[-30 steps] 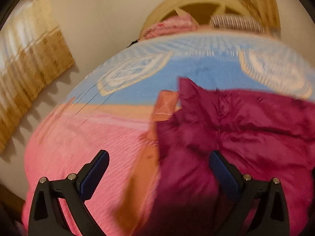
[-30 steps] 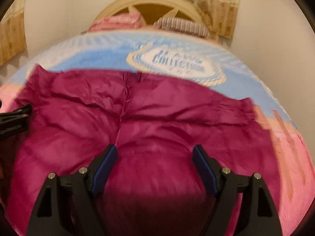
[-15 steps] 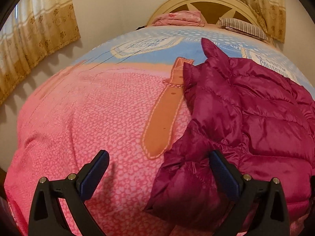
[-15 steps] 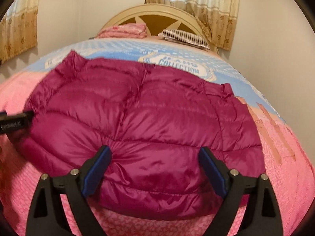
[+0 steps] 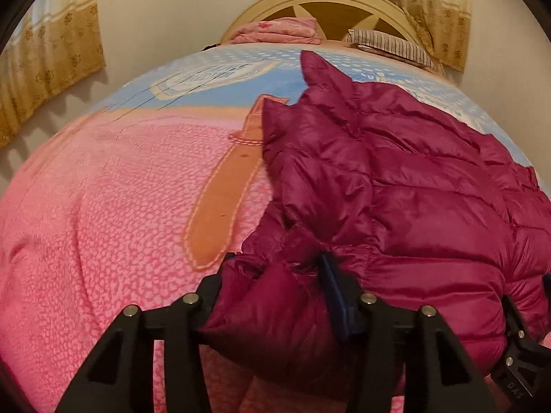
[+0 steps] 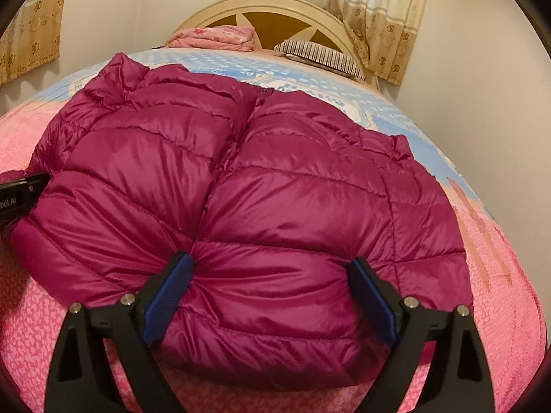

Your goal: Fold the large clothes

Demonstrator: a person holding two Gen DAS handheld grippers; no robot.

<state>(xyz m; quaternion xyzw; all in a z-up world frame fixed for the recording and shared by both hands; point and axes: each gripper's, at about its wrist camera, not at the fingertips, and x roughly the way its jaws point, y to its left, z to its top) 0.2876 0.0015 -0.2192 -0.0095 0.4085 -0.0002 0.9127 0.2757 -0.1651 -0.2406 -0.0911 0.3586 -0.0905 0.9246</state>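
Observation:
A magenta quilted puffer jacket [image 6: 261, 186] lies spread on the pink and blue bed cover [image 5: 103, 213]; it also shows at the right of the left wrist view [image 5: 406, 186]. My left gripper [image 5: 275, 275] is shut on the jacket's near left corner, with bunched fabric between its fingers. My right gripper [image 6: 270, 275] has its jaws wide apart around the near hem, the blue pads [image 6: 172, 285] pressing into the puffy fabric on both sides. The left gripper's body shows at the left edge of the right wrist view [image 6: 20, 189].
A cream headboard [image 6: 268, 10] stands at the far end with a folded pink blanket [image 6: 213, 38] and a striped pillow [image 6: 320, 53]. Curtains [image 5: 44, 58] hang on the left wall and in the far right corner. A wall runs close along the bed's right side.
My left gripper went from wide open to shut on the jacket's near left corner. My right gripper moved forward so its open jaws now straddle the near hem.

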